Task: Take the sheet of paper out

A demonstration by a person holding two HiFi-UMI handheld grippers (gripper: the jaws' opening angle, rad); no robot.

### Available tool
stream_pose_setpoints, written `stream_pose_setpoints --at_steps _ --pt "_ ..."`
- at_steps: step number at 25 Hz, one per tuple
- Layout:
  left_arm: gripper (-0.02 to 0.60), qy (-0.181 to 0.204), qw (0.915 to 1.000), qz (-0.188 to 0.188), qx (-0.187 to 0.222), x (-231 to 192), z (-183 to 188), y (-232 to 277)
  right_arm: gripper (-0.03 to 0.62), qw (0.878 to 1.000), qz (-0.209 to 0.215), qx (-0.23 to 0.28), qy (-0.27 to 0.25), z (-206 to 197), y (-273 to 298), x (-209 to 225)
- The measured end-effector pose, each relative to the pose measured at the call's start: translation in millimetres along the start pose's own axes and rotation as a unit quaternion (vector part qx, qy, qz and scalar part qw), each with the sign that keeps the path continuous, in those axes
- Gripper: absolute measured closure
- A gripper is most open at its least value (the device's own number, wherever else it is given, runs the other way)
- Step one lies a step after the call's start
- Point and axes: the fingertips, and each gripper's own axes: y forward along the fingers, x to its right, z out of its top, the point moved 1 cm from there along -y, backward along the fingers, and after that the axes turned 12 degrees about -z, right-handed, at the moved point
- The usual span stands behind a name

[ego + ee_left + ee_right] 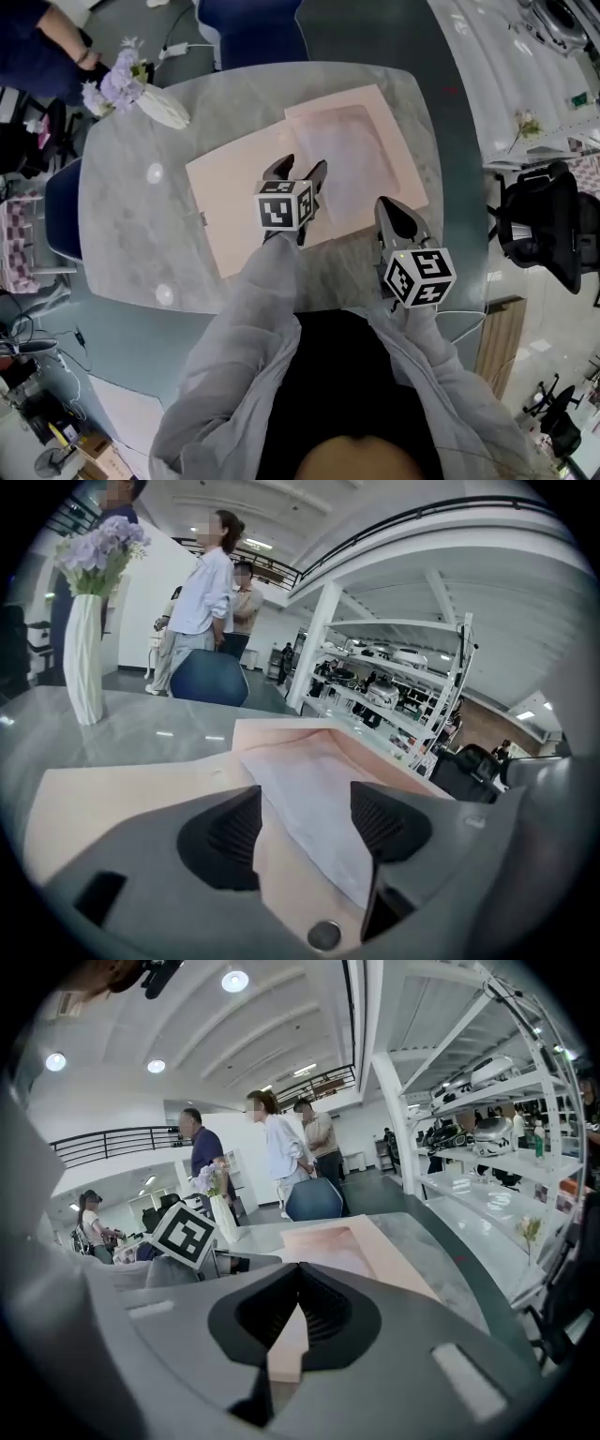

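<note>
An open pink envelope (pixel 234 202) lies flat in the middle of the grey table (pixel 131 234). A white sheet of paper (pixel 361 164) rests on its right half, under the raised flap. My left gripper (pixel 300 169) hovers over the envelope's middle with its jaws open and nothing between the pads. In the left gripper view the sheet (pixel 309 780) lies on the envelope (pixel 131 789) just below and ahead of the left gripper (pixel 305 803). My right gripper (pixel 386 204) is shut near the envelope's near right corner. Pink shows through the slit under the meeting tips of the right gripper (pixel 300 1274).
A white vase of lilac flowers (pixel 155 101) stands at the table's far left. A blue chair (pixel 253 28) sits behind the table and a black office chair (pixel 544 225) to its right. Several people stand beyond the table (pixel 211 602). White shelving runs along the right (pixel 487 1147).
</note>
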Motion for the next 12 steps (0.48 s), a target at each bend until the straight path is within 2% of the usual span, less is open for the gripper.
stream_pose_setpoints --at_steps 6,12 --pt "0.277 0.014 0.9993 0.022 -0.028 -25.7 4.9 43.9 0.585 1.0 -0.01 -0.016 0.01 0.7 29.3 8.5" --pt "0.275 0.048 0.9966 0.051 -0.043 -39.5 0.9 62.6 0.585 0.999 -0.024 -0.027 0.012 -2.6 43.2 16.8"
